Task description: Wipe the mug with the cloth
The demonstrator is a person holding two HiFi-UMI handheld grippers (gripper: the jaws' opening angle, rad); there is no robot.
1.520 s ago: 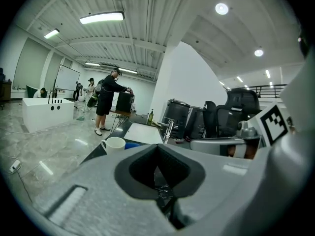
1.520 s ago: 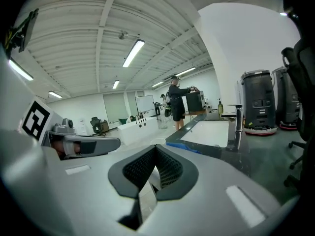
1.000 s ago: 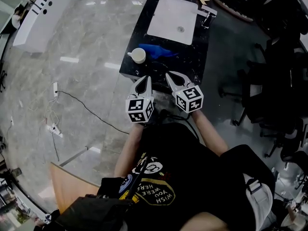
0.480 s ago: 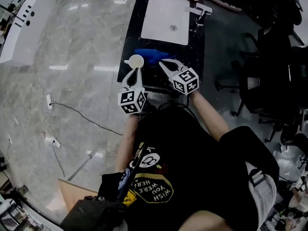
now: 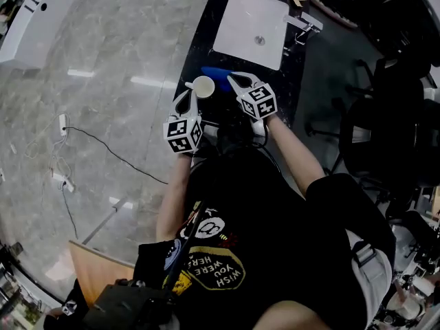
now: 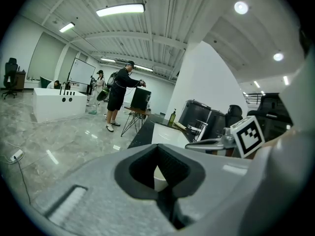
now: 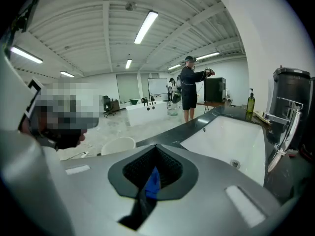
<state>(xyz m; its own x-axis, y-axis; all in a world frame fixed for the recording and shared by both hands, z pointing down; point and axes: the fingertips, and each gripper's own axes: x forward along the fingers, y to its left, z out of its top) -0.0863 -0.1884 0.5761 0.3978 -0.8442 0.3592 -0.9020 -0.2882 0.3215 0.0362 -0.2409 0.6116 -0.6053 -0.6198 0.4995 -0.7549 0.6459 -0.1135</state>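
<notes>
While left gripper [image 5: 190, 96] hovers, mug [image 5: 203, 86] beside cloth [image 5: 214, 72]

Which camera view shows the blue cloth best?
Head view: the blue cloth lies in plain sight beside the mug. The right gripper view shows only a sliver of it; the left gripper view, none.

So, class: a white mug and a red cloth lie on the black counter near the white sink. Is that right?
Not quite. The cloth is blue, not red, as the head view shows. The rest stands: it lies with the white mug on the black counter near the white sink.
</notes>
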